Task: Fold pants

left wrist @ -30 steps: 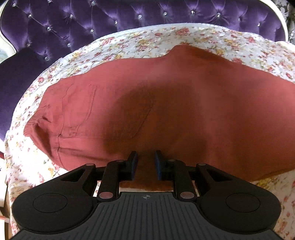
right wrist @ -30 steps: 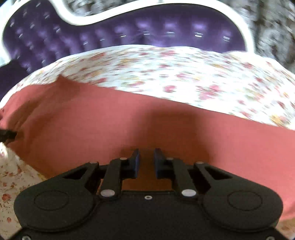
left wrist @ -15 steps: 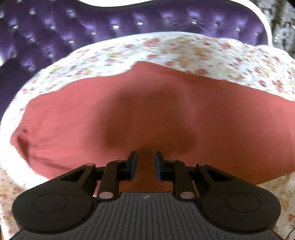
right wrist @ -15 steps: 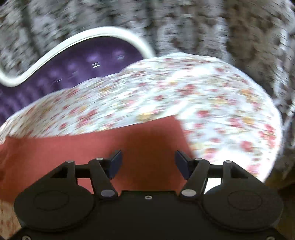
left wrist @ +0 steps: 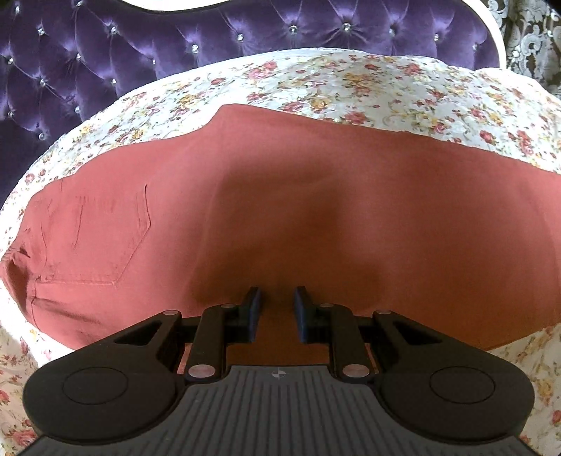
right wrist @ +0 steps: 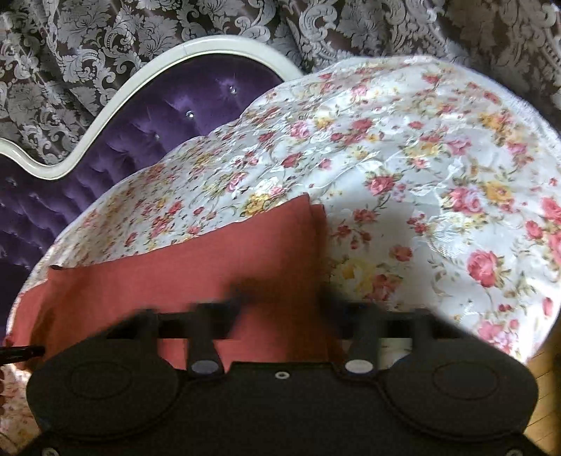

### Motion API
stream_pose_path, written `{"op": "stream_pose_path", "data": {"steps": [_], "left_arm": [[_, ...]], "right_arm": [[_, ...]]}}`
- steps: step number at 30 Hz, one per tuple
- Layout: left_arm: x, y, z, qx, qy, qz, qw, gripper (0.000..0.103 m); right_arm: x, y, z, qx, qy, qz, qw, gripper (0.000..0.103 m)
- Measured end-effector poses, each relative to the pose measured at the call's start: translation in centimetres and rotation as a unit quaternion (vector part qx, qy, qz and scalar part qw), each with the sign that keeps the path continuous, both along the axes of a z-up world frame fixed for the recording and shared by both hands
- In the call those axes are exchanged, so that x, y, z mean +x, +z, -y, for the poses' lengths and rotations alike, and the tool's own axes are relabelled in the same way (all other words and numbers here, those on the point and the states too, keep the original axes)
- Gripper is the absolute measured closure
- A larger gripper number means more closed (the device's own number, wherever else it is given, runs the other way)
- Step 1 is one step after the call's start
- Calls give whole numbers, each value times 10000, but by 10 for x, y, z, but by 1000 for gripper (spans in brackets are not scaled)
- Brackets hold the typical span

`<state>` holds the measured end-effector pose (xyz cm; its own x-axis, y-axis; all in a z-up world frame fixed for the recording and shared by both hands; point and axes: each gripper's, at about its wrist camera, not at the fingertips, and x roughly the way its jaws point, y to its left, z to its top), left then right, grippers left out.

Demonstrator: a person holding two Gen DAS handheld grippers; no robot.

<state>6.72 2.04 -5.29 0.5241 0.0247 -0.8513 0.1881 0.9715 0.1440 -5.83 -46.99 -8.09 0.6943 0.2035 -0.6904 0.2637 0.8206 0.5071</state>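
Left wrist, tool (left wrist: 277, 308) low over pants (left wrist: 315, 210)

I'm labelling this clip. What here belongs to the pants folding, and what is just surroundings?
Job:
pants
left hand-held gripper
right hand-held gripper

Surroundings:
floral bedspread
purple headboard
curtain

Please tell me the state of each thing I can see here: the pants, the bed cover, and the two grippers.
pants: lying flat on the cover, folded lengthwise, back pocket up.
floral bed cover: spread out under the pants.
left gripper: narrow gap between the fingers, over the pants' near edge.
right gripper: blurred, open, at the leg end.
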Motion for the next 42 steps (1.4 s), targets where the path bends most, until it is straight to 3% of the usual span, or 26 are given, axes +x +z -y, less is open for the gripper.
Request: {"op": "stream_pose_path", "data": {"steps": [1,2,4,5,9,16,23,25,30,33,37,42], "left_arm": [[0,0,0,15,2,9,10000,83],[0,1,1,33,9,20,10000,83],[-2,3,4,125,34,22,9999,83],[-2,5,8,152,54,0,9999,83],[-7,22,37,-169,-100,108,9997,83],[-7,33,137,-527,-1087,170,9925,83],[16,15,198,-655,-1196,-216,9904,83],[21,4,206,-553,-1217,-351,9904,82],[16,3,218,-241,-1242,-179,9918,83],[14,11,211,-418,-1177,-278,9918,83],[-14,23,190,-548,-1262,-96,9904,82],[-29,3,177,-631,-1558,-488,9846,82]], "right_arm": [[1,0,-1,88,-3,36,10000,89],[3,3,-6,-155,56,16,9999,90],[4,25,-29,-1275,227,4,9916,91],[2,34,-33,-1514,240,68,9882,93],[5,11,-7,-971,-107,-386,9945,93],[0,12,-2,-833,-168,-276,9960,93],[-3,9,1,-622,-248,-205,9975,92],[-4,8,2,-541,-279,-182,9980,92],[-6,14,5,-372,-317,-87,9988,91],[-12,29,7,-144,-349,122,9992,91],[-19,58,1,107,-301,446,9985,91],[-13,92,-24,294,-98,760,9966,90]]}}
